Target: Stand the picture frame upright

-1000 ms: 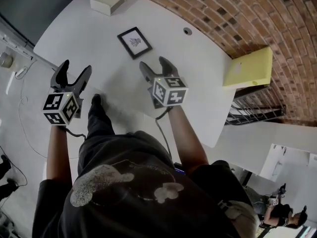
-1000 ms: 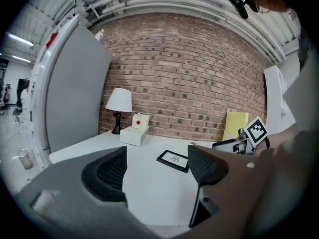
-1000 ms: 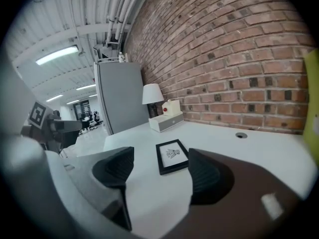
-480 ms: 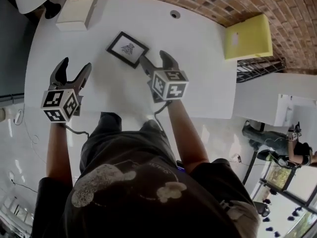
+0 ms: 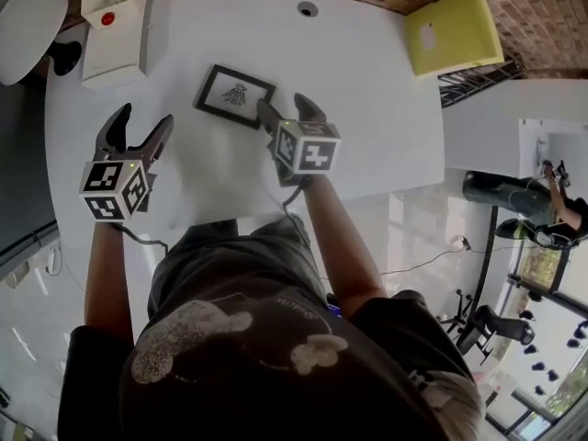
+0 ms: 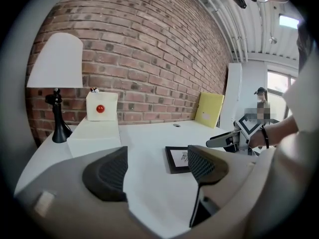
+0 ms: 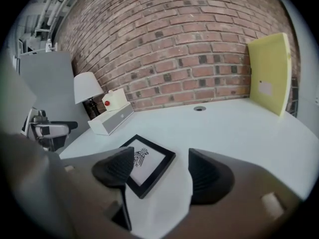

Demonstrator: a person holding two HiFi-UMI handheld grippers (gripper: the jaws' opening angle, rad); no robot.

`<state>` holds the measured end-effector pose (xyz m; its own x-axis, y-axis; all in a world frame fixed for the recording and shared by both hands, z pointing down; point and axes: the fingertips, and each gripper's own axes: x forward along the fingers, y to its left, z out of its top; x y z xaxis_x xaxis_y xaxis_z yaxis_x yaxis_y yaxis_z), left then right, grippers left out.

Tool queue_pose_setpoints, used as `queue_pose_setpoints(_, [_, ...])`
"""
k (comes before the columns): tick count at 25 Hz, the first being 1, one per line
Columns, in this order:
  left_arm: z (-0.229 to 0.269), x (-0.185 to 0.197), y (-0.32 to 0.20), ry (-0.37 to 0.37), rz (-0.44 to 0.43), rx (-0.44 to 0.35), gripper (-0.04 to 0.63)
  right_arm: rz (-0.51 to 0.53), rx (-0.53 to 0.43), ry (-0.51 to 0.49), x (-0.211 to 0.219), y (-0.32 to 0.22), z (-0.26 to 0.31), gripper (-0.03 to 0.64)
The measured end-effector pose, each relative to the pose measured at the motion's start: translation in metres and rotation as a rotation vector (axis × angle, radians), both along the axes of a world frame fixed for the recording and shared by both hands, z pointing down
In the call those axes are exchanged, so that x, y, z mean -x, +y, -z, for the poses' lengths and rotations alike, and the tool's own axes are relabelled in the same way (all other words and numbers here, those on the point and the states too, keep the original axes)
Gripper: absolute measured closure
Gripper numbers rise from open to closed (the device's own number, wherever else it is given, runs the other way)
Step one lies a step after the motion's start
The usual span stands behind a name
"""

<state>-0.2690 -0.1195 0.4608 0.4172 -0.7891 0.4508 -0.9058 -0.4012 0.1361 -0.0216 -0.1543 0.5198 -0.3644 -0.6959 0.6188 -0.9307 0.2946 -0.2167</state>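
A black picture frame point(image 5: 233, 96) with a small dark drawing lies flat on the white table point(image 5: 367, 108). My right gripper point(image 5: 288, 113) is open just right of the frame's near corner, with nothing between its jaws. In the right gripper view the picture frame point(image 7: 147, 164) lies right ahead, partly behind the left jaw. My left gripper point(image 5: 138, 132) hangs open over the table's left part, apart from the frame. In the left gripper view the picture frame point(image 6: 177, 159) lies ahead to the right, with the right gripper point(image 6: 224, 142) beyond it.
A white box point(image 5: 115, 30) with a red button sits at the table's far left, beside a white lamp point(image 5: 28, 16). A yellow panel point(image 5: 455, 28) leans at the brick wall on the far right. A round cable hole point(image 5: 308, 9) is in the tabletop.
The head view has swung, so the table now appears more squarely. My right gripper has closed in on the frame's near corner. The left gripper has hardly moved.
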Motion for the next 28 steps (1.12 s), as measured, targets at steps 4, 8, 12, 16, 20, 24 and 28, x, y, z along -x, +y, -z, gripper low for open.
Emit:
queue_pose_setpoints(4, [-0.005, 0.000, -0.013, -0.006, -0.041, 0.008, 0.222, -0.072, 0.030, 0.009, 0.001, -0.002, -0.009, 0.281])
queue_pose_setpoints(8, [-0.011, -0.001, -0.020, 0.005, -0.060, 0.019, 0.222, -0.098, 0.064, 0.026, 0.006, -0.001, -0.019, 0.281])
queue_pose_setpoints(12, [-0.019, -0.003, -0.022, 0.008, -0.079, 0.037, 0.222, -0.136, 0.082, 0.046, 0.006, -0.003, -0.027, 0.281])
queue_pose_setpoints(16, [-0.025, -0.008, -0.021, 0.018, -0.095, 0.050, 0.222, -0.176, 0.121, 0.045, 0.004, -0.004, -0.039, 0.282])
queue_pose_setpoints(20, [-0.029, -0.016, -0.020, 0.030, -0.105, 0.058, 0.222, -0.178, 0.159, 0.040, 0.003, -0.003, -0.048, 0.282])
queue_pose_setpoints(24, [-0.030, -0.020, -0.021, 0.034, -0.106, 0.058, 0.222, -0.169, 0.158, 0.053, 0.005, -0.008, -0.048, 0.292])
queue_pose_setpoints(28, [-0.026, -0.021, -0.019, 0.029, -0.092, 0.056, 0.222, -0.141, 0.171, 0.044, 0.010, -0.011, -0.049, 0.298])
